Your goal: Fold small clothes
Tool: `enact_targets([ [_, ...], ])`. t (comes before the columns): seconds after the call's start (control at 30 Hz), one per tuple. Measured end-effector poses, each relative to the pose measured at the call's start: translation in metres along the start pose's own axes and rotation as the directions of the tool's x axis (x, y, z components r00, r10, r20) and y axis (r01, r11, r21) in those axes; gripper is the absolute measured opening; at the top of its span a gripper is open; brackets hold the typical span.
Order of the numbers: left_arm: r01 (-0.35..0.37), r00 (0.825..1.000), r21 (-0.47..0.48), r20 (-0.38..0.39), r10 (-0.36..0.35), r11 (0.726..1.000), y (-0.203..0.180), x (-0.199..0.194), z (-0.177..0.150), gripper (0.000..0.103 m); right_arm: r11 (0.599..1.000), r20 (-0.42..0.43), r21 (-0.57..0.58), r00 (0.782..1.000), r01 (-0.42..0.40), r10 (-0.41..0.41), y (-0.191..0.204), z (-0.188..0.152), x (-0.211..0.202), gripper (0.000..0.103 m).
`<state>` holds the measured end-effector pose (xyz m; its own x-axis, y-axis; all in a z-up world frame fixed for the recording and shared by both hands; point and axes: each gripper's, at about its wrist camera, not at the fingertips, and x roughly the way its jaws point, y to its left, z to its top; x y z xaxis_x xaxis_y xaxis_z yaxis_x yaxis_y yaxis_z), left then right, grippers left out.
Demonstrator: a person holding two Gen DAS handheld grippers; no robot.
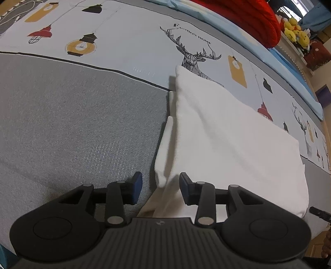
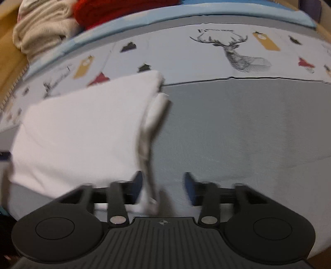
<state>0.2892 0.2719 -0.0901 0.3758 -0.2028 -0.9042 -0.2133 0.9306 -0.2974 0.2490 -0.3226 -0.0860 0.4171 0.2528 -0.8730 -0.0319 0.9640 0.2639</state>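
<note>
A folded white garment [image 1: 227, 134] lies on the bed, its layered left edge running toward the camera. My left gripper [image 1: 161, 187] hovers at that near-left corner with its jaws apart; a fold of the cloth lies in the gap, and neither pad presses on it. In the right wrist view the same white garment [image 2: 82, 128] fills the left half, blurred. My right gripper [image 2: 163, 186] is open at the garment's near-right corner. The cloth's hanging edge sits just inside the left finger [image 2: 137, 186], loose.
The bedspread is grey [image 1: 72, 124] with a pale band printed with deer and lamps [image 1: 192, 55]. At the far side are a blue sheet [image 2: 227, 10], a red knit [image 1: 248, 18], beige clothes [image 2: 41, 27] and yellow plush toys [image 1: 295, 31].
</note>
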Motion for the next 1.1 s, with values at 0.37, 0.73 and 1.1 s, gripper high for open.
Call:
enact_targets([
  [0.37,0.036,0.999,-0.06,-0.023,-0.038,0.998,0.002,0.016,0.01,0.057,0.998,-0.148,0.067,0.989,-0.011,0.02,0.006,0.0,0.039,0.005],
  [0.73,0.036,0.997,-0.012,-0.063,-0.037,0.999,-0.022,0.058,0.014,0.06,0.985,-0.008,0.138,0.995,0.099,-0.099,-0.014,0.009,0.017,0.023],
  [1.1,0.066,0.998,0.109,-0.03,-0.063,0.992,-0.032,0.053,0.011,0.016,0.977,0.052,0.178,0.99,0.12,-0.131,-0.005,0.023,0.02,0.023],
])
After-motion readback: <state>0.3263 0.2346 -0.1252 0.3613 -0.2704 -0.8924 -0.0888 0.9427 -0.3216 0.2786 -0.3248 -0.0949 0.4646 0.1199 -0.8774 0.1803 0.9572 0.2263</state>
